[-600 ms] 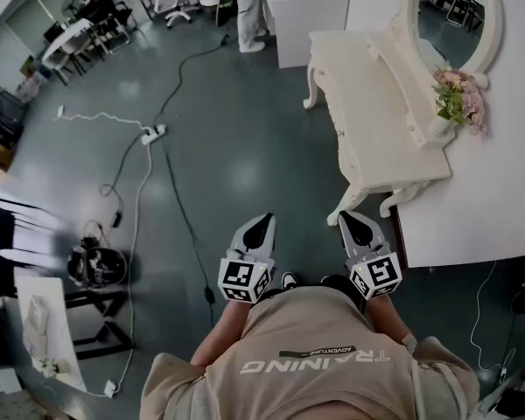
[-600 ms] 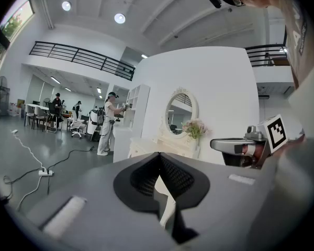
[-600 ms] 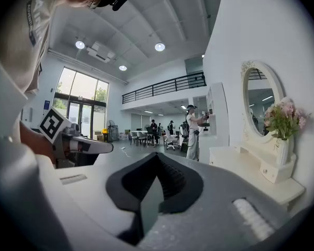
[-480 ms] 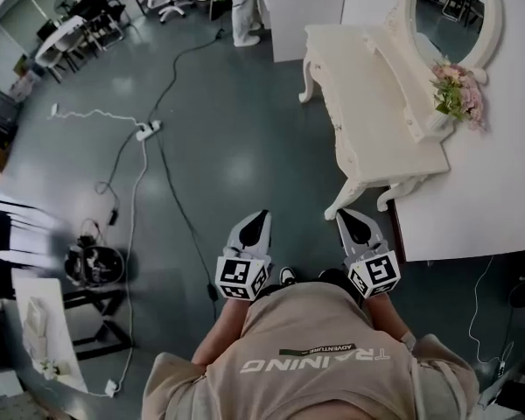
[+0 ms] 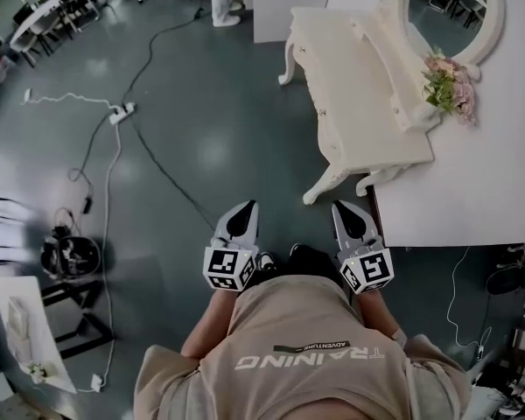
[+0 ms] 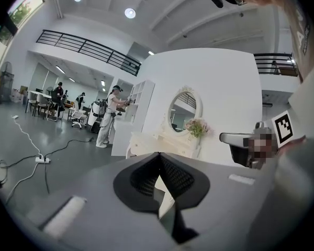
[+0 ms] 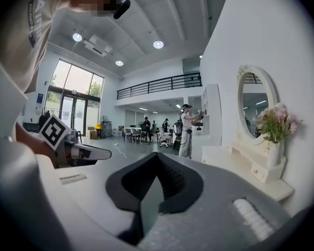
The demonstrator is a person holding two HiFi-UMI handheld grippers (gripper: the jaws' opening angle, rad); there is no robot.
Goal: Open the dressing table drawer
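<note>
Plainly "TRAINING ADVENTURE" on shirt (image 5: 297,376)

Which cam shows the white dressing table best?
Head view: the white ornate dressing table shows whole from above, with its oval mirror. Right gripper view shows it side-on at the right, lower part hidden. Left gripper view shows it small and far off, lower part hidden.

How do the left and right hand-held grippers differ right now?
The right hand-held gripper points toward the near leg of the dressing table, while the left hand-held gripper points over bare floor. In the head view the left one leans rightward and the right one leftward, so they converge. Both have their jaws together and hold nothing.
</note>
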